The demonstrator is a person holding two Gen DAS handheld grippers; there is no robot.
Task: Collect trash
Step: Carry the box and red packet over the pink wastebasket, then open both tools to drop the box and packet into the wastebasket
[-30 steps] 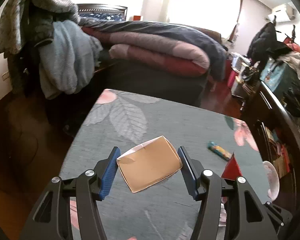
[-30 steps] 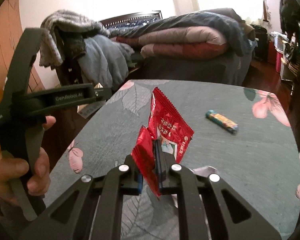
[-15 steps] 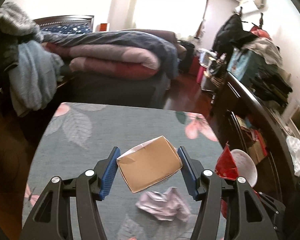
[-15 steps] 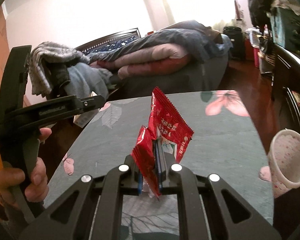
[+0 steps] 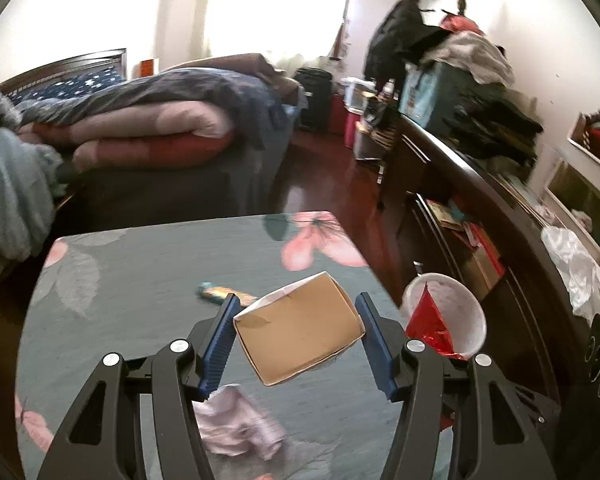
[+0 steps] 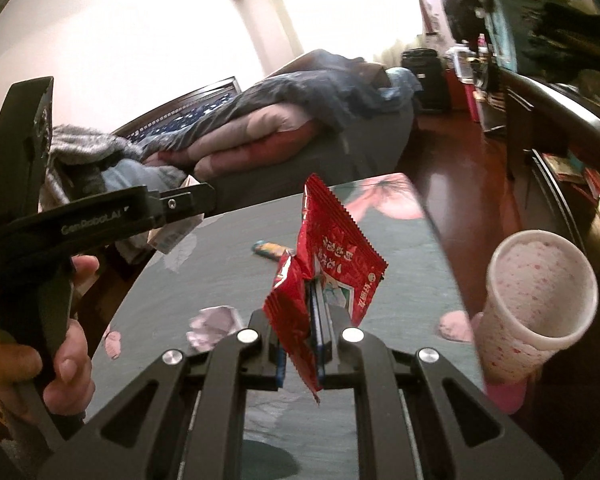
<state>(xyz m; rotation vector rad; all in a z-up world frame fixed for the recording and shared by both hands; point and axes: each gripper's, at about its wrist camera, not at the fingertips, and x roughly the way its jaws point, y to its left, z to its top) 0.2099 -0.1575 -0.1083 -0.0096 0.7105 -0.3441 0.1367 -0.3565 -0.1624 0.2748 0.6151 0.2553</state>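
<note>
My left gripper [image 5: 298,330] is shut on a small brown cardboard box [image 5: 298,334], held above the floral table [image 5: 148,276]. My right gripper [image 6: 314,312] is shut on a red snack wrapper [image 6: 332,252]; the wrapper also shows in the left wrist view [image 5: 430,326]. A white speckled bin [image 6: 536,292] stands at the table's right edge, just right of both grippers; it also shows in the left wrist view [image 5: 456,308]. A crumpled pink paper [image 5: 236,420] and a small candy wrapper [image 5: 224,292] lie on the table.
A bed with piled quilts [image 5: 152,128] stands beyond the table. A dark cluttered dresser [image 5: 480,184] runs along the right. Clothes hang at the left [image 5: 4,192]. Red wood floor [image 5: 332,184] lies between bed and dresser.
Both grippers swung to the right with their loads. The white bin came into view and now sits close to the right of both.
</note>
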